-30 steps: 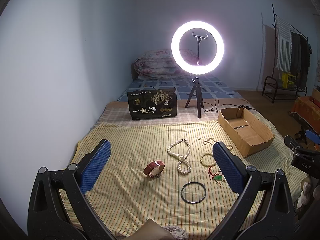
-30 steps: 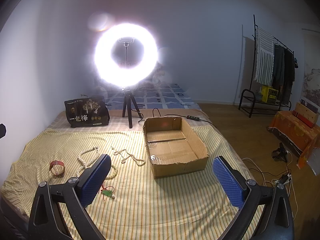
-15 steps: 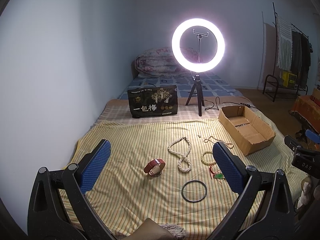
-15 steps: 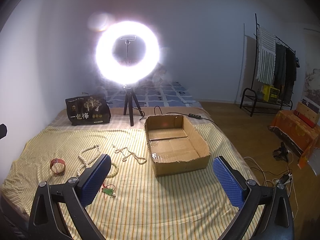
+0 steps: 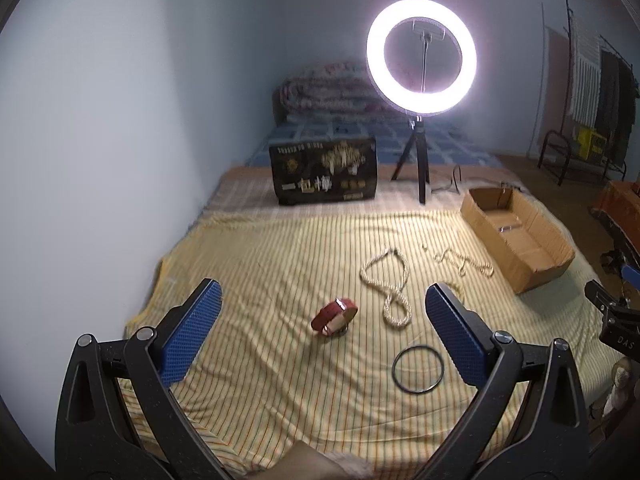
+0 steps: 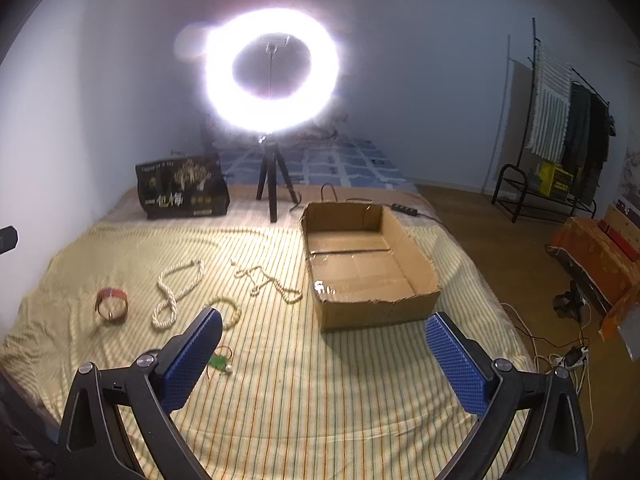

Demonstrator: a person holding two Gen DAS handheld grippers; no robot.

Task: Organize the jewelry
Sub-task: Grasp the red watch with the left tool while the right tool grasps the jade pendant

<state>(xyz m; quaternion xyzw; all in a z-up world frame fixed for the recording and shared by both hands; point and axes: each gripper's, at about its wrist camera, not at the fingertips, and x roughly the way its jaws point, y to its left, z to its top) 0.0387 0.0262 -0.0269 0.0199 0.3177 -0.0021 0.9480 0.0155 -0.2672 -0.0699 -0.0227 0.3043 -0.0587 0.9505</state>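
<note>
From left to right on the striped bed cover (image 6: 320,400) lie a red watch (image 5: 334,315), a twisted white rope necklace (image 5: 386,286), a black ring (image 5: 418,368), a pale bead bracelet (image 6: 228,312), a small green charm on red cord (image 6: 218,361), and a thin bead chain (image 6: 268,282). The open cardboard box (image 6: 416,280) sits at the far right of the cover, looking empty apart from tape; nothing appears sorted yet.

Risks, as I judge them: the soft, wrinkled cover may get pinched along with a piece, dragging the neighbours. The flat ring gives little to pinch and could slip away. The thin chain lies loose and could snag or trail over the box wall. The bracelet and charm lie half behind the right tool's finger, so a blind close there could catch the cord.

The left tongs (image 5: 320,332) are spread wide over the cover, holding and touching nothing, with the watch between the blue pads. The right tongs (image 6: 324,360) are equally wide, empty, hovering near the box's front wall.
</note>
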